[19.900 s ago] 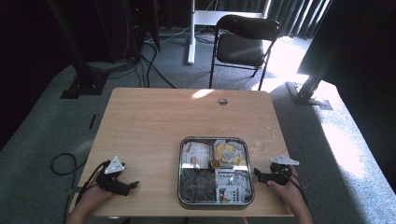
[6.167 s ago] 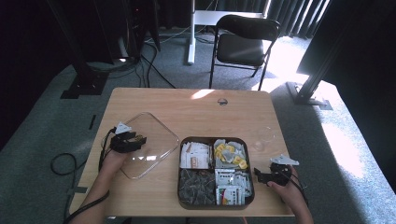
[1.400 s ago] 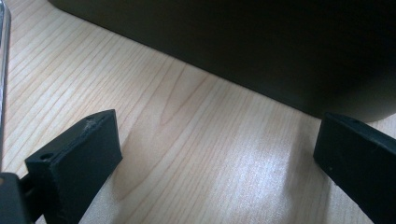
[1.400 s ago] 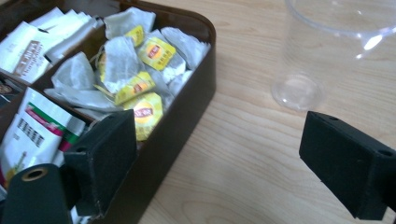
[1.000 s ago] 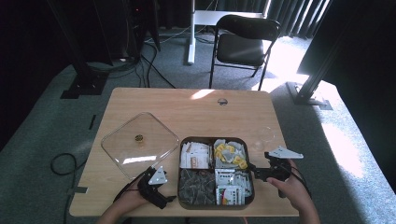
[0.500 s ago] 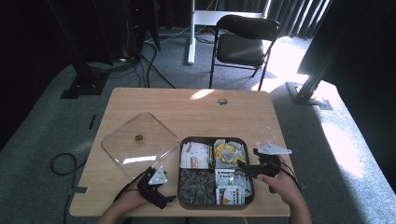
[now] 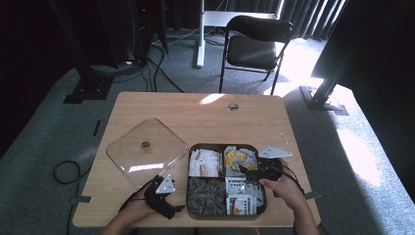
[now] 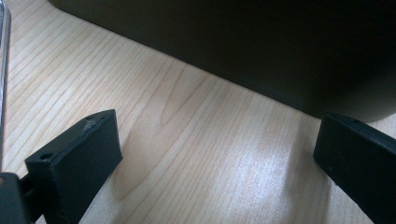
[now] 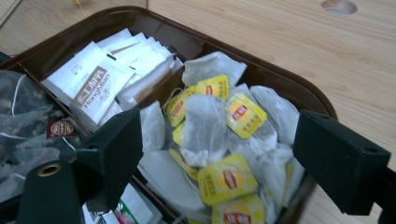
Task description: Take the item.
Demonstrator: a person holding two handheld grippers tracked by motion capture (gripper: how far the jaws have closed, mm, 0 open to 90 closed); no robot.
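Note:
A dark brown divided tray [image 7: 226, 147] holds white sachets [image 7: 204, 163], yellow-tagged tea bags [image 7: 236, 159], dark packets [image 7: 205, 195] and printed packets [image 7: 241, 196]. My right gripper [image 7: 246, 170] hovers over the tea-bag compartment, open, with tea bags [image 9: 219, 135] and white sachets [image 9: 100, 74] in front of its jaws. My left gripper [image 7: 172, 209] rests on the table [image 7: 195, 117] by the tray's front left corner, open, facing the tray wall [image 8: 243, 46] with nothing between its fingers.
A clear lid [image 7: 147, 152] with a small gold knob lies on the table left of the tray. A cable hole [image 7: 233, 106] is at the table's far side. A black folding chair [image 7: 254, 44] stands beyond the table.
The lid came off the tray and was set to the left. Over the last second my right gripper moved left from the tray's right edge to above the tea bags. The left gripper stayed put.

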